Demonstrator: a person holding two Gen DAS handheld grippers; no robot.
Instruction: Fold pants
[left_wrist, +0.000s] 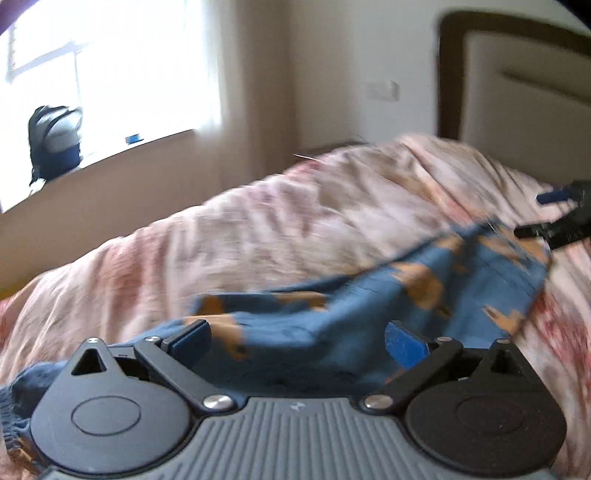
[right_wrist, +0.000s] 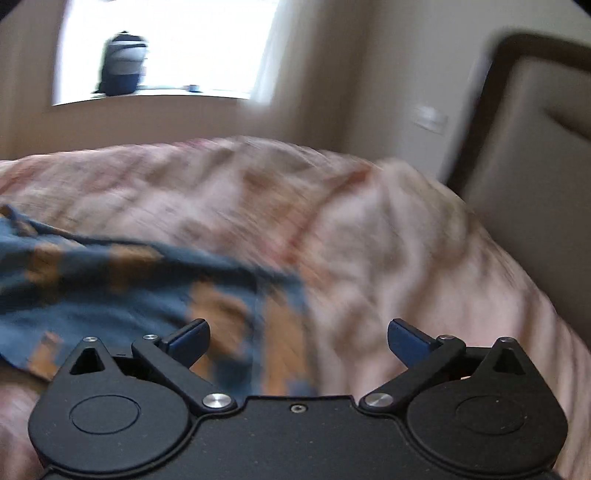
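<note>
1. Blue and orange pants (left_wrist: 369, 306) lying flat on the bed (left_wrist: 258, 221), not yet gripped.
2. Left hand-held gripper (left_wrist: 297, 341): fingers spread wide, empty, just over the pants.
3. Right hand-held gripper (right_wrist: 297, 341): wide too, empty, by the pants' edge.
4. Next, probably: grab an edge and fold.

One pants (left_wrist: 369, 314), one bedspread (left_wrist: 258, 229), one backpack (left_wrist: 55, 144), one headboard (left_wrist: 517, 92)

The left gripper (left_wrist: 297, 341) has its two blue fingers wide apart. The right gripper (right_wrist: 298, 339) also stands wide, nothing between its fingers.
</note>
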